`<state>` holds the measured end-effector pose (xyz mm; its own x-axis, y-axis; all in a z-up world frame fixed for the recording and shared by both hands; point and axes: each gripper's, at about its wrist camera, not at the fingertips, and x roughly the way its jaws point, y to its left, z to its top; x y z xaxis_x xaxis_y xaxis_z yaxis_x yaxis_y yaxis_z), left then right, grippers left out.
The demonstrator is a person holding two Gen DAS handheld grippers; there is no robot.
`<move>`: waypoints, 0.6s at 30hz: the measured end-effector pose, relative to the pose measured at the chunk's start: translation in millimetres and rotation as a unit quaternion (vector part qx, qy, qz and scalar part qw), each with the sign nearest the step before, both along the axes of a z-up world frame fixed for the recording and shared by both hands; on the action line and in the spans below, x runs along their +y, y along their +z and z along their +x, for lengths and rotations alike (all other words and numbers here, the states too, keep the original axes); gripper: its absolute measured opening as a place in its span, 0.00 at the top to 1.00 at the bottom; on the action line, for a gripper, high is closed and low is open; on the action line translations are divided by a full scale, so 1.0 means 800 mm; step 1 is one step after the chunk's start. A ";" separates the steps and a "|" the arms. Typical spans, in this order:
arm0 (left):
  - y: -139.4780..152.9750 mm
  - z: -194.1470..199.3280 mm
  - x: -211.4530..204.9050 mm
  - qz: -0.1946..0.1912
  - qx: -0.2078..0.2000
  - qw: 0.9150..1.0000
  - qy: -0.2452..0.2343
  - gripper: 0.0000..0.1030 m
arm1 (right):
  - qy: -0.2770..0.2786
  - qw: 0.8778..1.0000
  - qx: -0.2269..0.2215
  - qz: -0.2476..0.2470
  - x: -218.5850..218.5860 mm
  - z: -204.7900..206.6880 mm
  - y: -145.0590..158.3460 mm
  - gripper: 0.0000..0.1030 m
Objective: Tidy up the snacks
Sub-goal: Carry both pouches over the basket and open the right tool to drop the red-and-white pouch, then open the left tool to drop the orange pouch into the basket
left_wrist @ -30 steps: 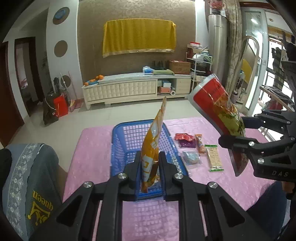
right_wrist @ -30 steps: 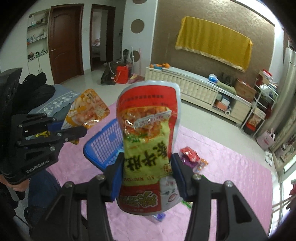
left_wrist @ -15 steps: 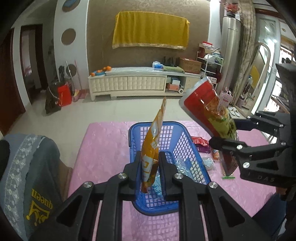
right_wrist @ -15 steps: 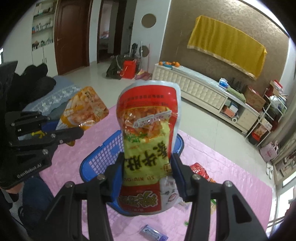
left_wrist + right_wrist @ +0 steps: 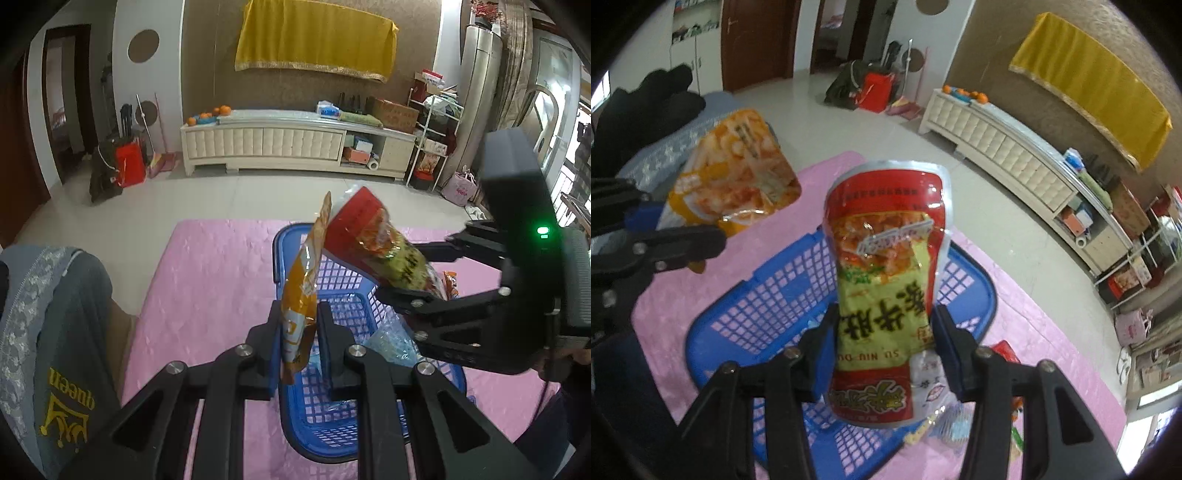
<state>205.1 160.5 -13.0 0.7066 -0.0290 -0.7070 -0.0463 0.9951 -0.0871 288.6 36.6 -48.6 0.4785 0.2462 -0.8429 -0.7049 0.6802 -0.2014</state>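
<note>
The left tool point(image 5: 300, 334) is pinching a flat orange foil snack pouch point(image 5: 301, 295), and the right tool point(image 5: 884, 354) is clamping a red-and-green plastic snack bag point(image 5: 886, 280) printed "SU NIU DU". Both are hanging over the blue plastic mesh basket point(image 5: 783, 295) on the pink-covered surface point(image 5: 207, 280). Judged step: dropping them in, which calls for lowering and spreading the jaws.

yellow cloth point(image 5: 314, 44) hangs above a white cabinet point(image 5: 266, 144).
</note>
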 end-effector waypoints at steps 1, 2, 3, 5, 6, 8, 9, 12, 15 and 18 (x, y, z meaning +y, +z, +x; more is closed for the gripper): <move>-0.003 0.000 0.000 0.002 0.003 1.000 0.000 0.85 | 0.003 1.000 0.002 -0.001 0.001 0.003 -0.004 0.47; -0.005 0.001 0.002 0.004 0.006 1.000 0.001 0.85 | 0.005 1.000 -0.002 -0.008 0.003 0.005 -0.011 0.47; -0.007 0.001 0.003 0.005 0.009 1.000 0.001 0.85 | 0.007 1.000 -0.006 -0.015 0.005 0.008 -0.016 0.47; -0.010 0.001 0.006 0.006 0.014 1.000 0.007 0.85 | 0.014 0.999 -0.026 -0.037 0.012 0.009 -0.027 0.43; -0.011 0.001 0.008 0.005 0.016 1.000 0.009 0.85 | 0.016 0.998 -0.034 -0.049 0.015 0.010 -0.033 0.41; -0.010 0.000 0.009 0.006 0.018 1.000 0.012 0.85 | 0.015 0.997 -0.044 -0.068 0.019 0.010 -0.040 0.33; -0.010 -0.002 0.008 0.008 0.020 1.000 0.012 0.85 | 0.012 0.996 -0.049 -0.073 0.019 0.011 -0.041 0.28; -0.010 -0.004 0.004 0.017 0.026 0.999 0.011 0.85 | 0.005 0.996 -0.057 -0.071 0.012 0.006 -0.039 0.14; -0.007 -0.005 -0.006 0.018 0.033 0.999 0.006 0.85 | -0.010 0.997 -0.038 -0.066 0.004 0.008 -0.036 0.12; 0.000 -0.010 -0.012 0.020 0.026 0.999 -0.004 0.85 | -0.027 0.999 -0.019 -0.035 -0.012 0.005 -0.023 0.12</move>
